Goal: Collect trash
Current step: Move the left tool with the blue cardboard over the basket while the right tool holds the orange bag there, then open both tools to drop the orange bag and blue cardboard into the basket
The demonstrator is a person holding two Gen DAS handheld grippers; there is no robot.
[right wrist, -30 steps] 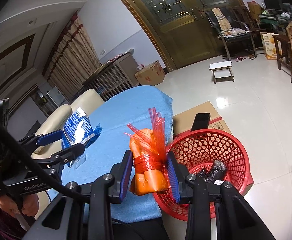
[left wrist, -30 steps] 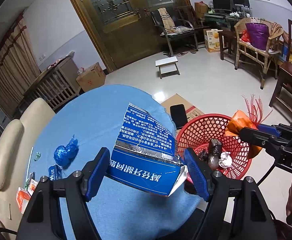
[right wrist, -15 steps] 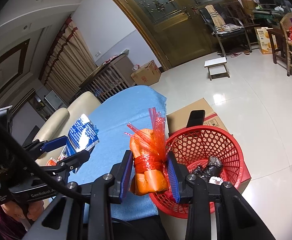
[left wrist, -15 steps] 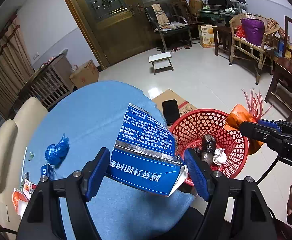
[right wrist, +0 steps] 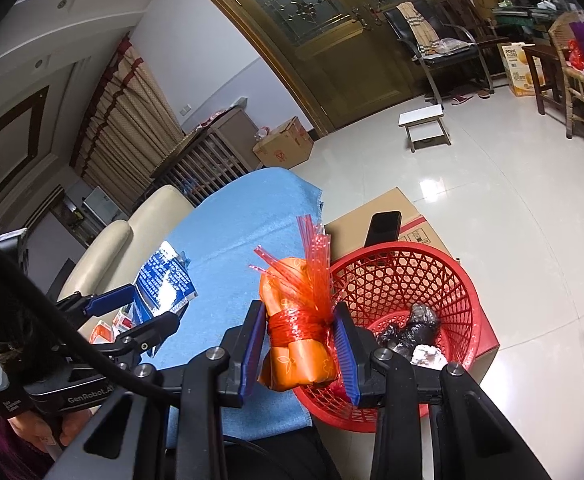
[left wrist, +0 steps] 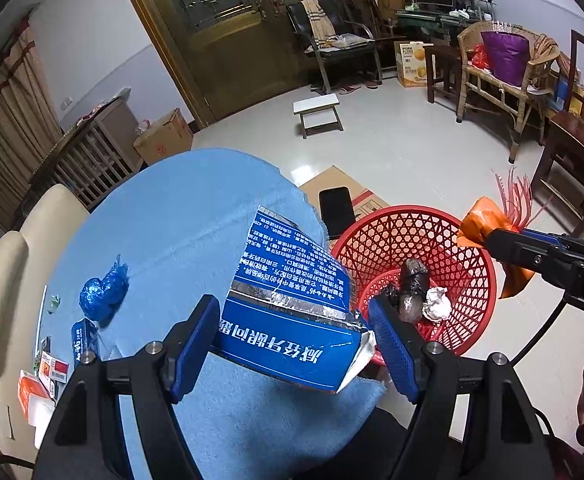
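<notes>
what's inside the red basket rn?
In the red basket: black bag bundle and crumpled white wad. Its near floor is hidden by the blue carton and left gripper.

Even indoor light is filling both views, and nothing is looking dim. A bright lamp is glowing above the door (right wrist: 334, 12), washing out the glass there. The glossy floor (left wrist: 404, 148) is throwing back pale glare patches. Shadows are staying soft. Fisheye distortion is bending walls and door frames, and dark vignetting is closing in at the corners. Focus is holding sharp on the blue cloth (left wrist: 179, 216); far furniture is softening slightly.
</notes>
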